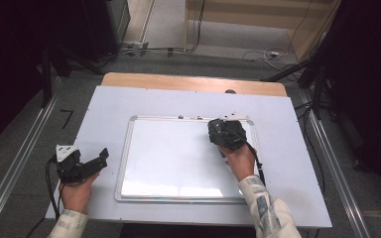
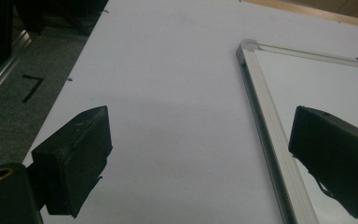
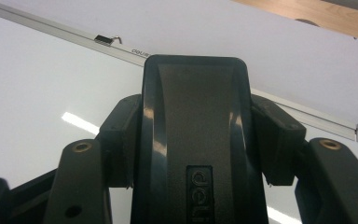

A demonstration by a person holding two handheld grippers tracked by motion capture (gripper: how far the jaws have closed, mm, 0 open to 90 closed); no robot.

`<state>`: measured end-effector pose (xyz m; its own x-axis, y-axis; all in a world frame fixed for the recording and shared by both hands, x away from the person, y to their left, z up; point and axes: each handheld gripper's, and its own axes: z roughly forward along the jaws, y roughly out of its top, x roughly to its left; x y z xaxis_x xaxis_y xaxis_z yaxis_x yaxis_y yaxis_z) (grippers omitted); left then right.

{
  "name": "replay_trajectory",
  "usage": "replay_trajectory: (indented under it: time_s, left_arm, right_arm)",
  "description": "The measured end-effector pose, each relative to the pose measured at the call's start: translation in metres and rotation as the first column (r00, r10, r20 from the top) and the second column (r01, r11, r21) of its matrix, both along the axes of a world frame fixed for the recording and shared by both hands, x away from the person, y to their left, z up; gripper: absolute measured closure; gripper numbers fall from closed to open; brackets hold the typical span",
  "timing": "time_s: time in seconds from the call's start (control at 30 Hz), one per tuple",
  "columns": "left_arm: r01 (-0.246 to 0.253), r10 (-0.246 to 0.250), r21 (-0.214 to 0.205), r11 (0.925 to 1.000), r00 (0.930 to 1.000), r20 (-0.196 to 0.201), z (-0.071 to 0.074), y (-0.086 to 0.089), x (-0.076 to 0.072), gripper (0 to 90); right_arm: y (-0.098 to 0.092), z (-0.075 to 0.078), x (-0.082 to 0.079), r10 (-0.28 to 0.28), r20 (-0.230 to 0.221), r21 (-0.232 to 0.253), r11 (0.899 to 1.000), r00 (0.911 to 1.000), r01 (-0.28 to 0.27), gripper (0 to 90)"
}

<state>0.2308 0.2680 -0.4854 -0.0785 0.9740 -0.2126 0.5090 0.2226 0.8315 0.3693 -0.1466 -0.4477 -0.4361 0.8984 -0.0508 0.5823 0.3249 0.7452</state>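
A black eraser (image 3: pixel 196 140) is clamped in the right tool (image 1: pixel 226 133) over the far right corner of the whiteboard (image 1: pixel 178 158) laid on the bench (image 1: pixel 287 163); the left tool (image 1: pixel 95 162) is held apart beside the board's left edge

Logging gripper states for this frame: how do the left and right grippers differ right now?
The left gripper is open, fingers spread with nothing between them; the right gripper is shut on a black eraser. The left gripper is beside the whiteboard, over the white table cover; the right gripper is over the whiteboard near its top right corner. Both are hand-held and black.
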Motion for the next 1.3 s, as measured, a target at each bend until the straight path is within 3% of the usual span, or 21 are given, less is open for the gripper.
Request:
replay_trajectory:
  time_s: [0.63,0.8,0.97,1.1,1.3]
  left_arm:
    - [0.004,-0.004,-0.003,1.0,1.0,0.001,0.0,-0.001,0.002,6.2]
    - [0.01,-0.01,0.005,0.9999,0.9999,0.001,0.0,-0.003,0.001,6.2]
    - [0.012,-0.012,0.005,0.9999,0.9999,0.001,0.0,-0.003,0.001,6.3]
    - [0.011,-0.011,0.008,0.9999,0.9999,-0.004,0.0,-0.004,0.001,6.2]
    - [0.013,-0.013,0.003,0.9999,0.9999,-0.003,0.0,-0.005,0.002,6.2]
  right_arm:
    - [-0.033,0.008,-0.026,-0.086,-0.017,0.04,0.995,0.9961,0.087,39.0]
    - [-0.042,0.01,-0.037,-0.102,-0.011,0.059,0.993,0.9947,0.102,39.0]
    - [-0.047,0.014,-0.051,-0.112,0.0,0.046,0.993,0.9938,0.111,39.0]
    - [-0.052,0.01,-0.063,-0.139,-0.009,0.067,0.988,0.9903,0.139,38.9]
    - [-0.06,-0.001,-0.077,-0.189,-0.029,0.057,0.98,0.9816,0.19,38.9]
